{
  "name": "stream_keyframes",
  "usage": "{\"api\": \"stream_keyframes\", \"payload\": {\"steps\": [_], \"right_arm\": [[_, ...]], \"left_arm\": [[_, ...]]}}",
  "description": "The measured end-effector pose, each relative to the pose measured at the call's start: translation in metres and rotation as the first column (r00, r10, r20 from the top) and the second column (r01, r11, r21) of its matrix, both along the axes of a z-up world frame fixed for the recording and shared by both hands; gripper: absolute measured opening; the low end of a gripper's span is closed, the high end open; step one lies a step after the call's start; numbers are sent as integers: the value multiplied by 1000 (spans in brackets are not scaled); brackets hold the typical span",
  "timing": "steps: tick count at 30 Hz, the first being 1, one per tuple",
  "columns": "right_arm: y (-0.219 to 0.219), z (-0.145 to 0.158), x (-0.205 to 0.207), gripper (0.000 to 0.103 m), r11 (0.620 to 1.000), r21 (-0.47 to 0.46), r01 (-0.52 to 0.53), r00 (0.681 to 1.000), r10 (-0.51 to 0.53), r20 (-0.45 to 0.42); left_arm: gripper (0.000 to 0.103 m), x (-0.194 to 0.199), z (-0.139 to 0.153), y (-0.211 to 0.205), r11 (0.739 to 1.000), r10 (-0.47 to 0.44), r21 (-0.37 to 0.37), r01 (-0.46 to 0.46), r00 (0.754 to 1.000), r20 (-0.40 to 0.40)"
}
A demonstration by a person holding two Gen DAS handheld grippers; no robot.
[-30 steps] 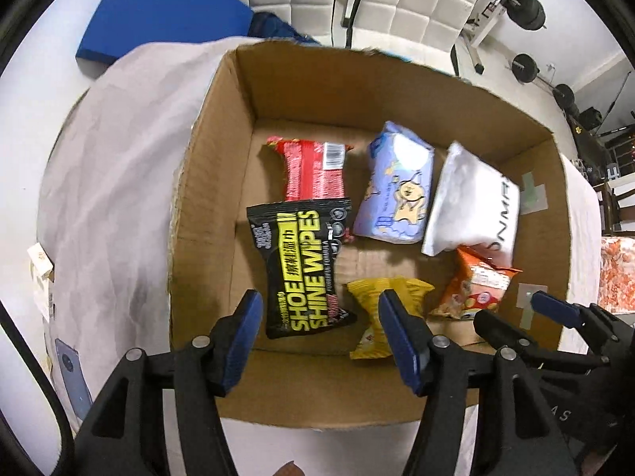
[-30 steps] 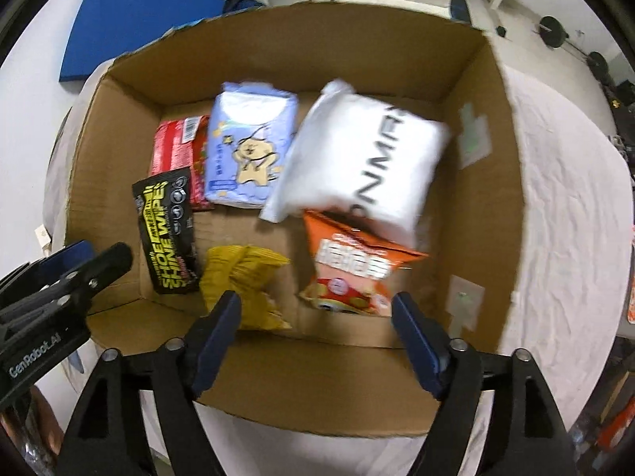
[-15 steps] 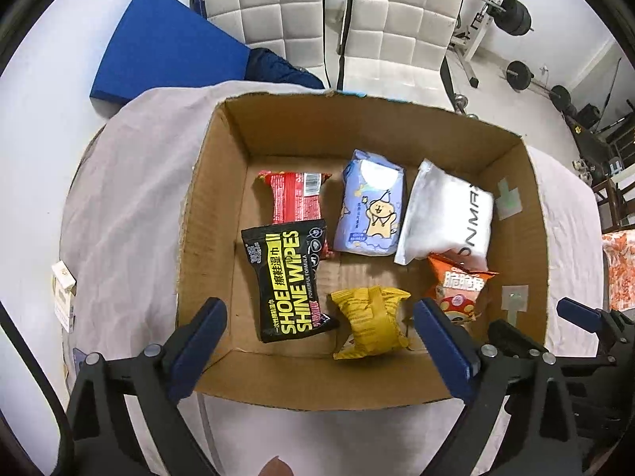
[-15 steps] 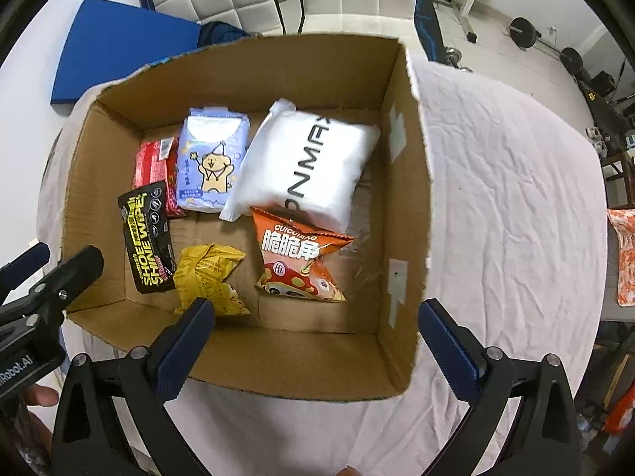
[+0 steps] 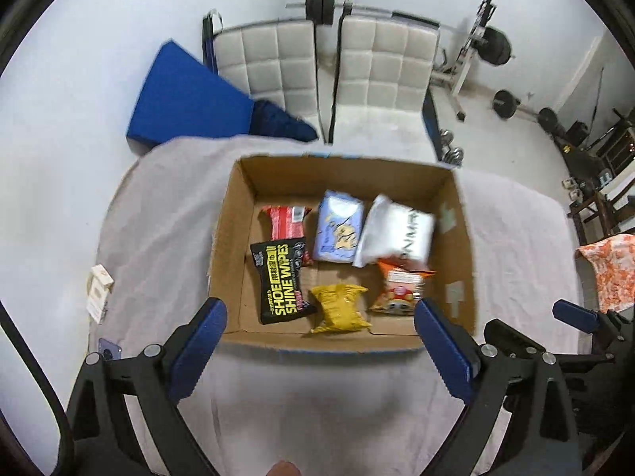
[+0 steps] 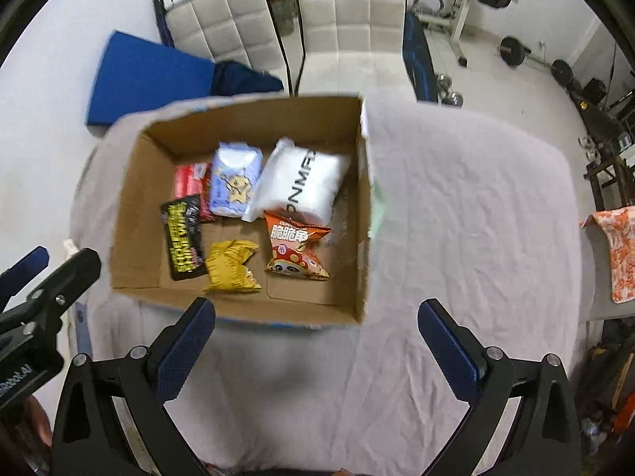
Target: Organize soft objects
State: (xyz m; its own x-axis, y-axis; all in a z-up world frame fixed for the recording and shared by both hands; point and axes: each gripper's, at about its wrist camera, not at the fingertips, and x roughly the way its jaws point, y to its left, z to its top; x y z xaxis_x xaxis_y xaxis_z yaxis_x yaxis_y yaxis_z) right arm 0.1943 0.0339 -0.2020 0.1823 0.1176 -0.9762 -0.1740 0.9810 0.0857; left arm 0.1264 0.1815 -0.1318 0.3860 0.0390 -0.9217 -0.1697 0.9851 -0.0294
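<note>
A cardboard box (image 5: pixel 228 246) (image 6: pixel 131 214) stands on a cloth-covered table. In it lie a black shoe-wipes pack (image 5: pixel 281 281) (image 6: pixel 182 238), a yellow packet (image 5: pixel 339 307) (image 6: pixel 232 265), an orange snack bag (image 5: pixel 399 287) (image 6: pixel 295 250), a white pack (image 5: pixel 397 236) (image 6: pixel 303 178), a light-blue tissue pack (image 5: pixel 337 226) (image 6: pixel 234 180) and a red pack (image 5: pixel 286 224) (image 6: pixel 188 178). My left gripper (image 5: pixel 319 345) is open and empty, above the box's near wall. My right gripper (image 6: pixel 317 341) is open and empty, near the box's front right corner.
The grey cloth (image 6: pixel 456 198) covers the table to the right of the box. Two white padded chairs (image 5: pixel 329 67) and a blue mat (image 5: pixel 186 99) stand behind the table. Gym weights (image 5: pixel 504 103) lie on the floor. An orange patterned cloth (image 6: pixel 619 250) lies at the far right.
Both grippers have pulled up and back from the box and opened wider. The box now looks smaller and farther away. The packs inside have not moved.
</note>
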Motion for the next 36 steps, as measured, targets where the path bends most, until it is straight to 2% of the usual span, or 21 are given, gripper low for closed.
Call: {"api": "stream_keyframes", "payload": {"steps": [4, 8, 14, 19, 26, 36], "right_arm": [[-18, 55, -27, 103, 1000, 14, 4, 998, -5, 67], [-30, 96, -54, 103, 1000, 4, 9, 992, -9, 128], [-48, 142, -87, 103, 1000, 13, 21, 983, -23, 180], [-54, 175, -103, 103, 1000, 8, 14, 973, -15, 229], [-60, 206, -123, 103, 1000, 5, 17, 960, -17, 279], [-67, 221, -140, 103, 1000, 11, 29, 954, -31, 298]], "left_arm": [[97, -26, 38, -10, 1000, -7, 6, 7, 999, 53], [97, -49, 70, -16, 1000, -8, 4, 8, 996, 90], [97, -75, 112, -17, 1000, -3, 26, -1, 988, 157], [97, -89, 129, -19, 1000, 0, 24, -5, 984, 180], [97, -102, 140, -24, 1000, -10, 18, 7, 979, 202], [97, -113, 150, -31, 1000, -26, 20, 22, 976, 218]]}}
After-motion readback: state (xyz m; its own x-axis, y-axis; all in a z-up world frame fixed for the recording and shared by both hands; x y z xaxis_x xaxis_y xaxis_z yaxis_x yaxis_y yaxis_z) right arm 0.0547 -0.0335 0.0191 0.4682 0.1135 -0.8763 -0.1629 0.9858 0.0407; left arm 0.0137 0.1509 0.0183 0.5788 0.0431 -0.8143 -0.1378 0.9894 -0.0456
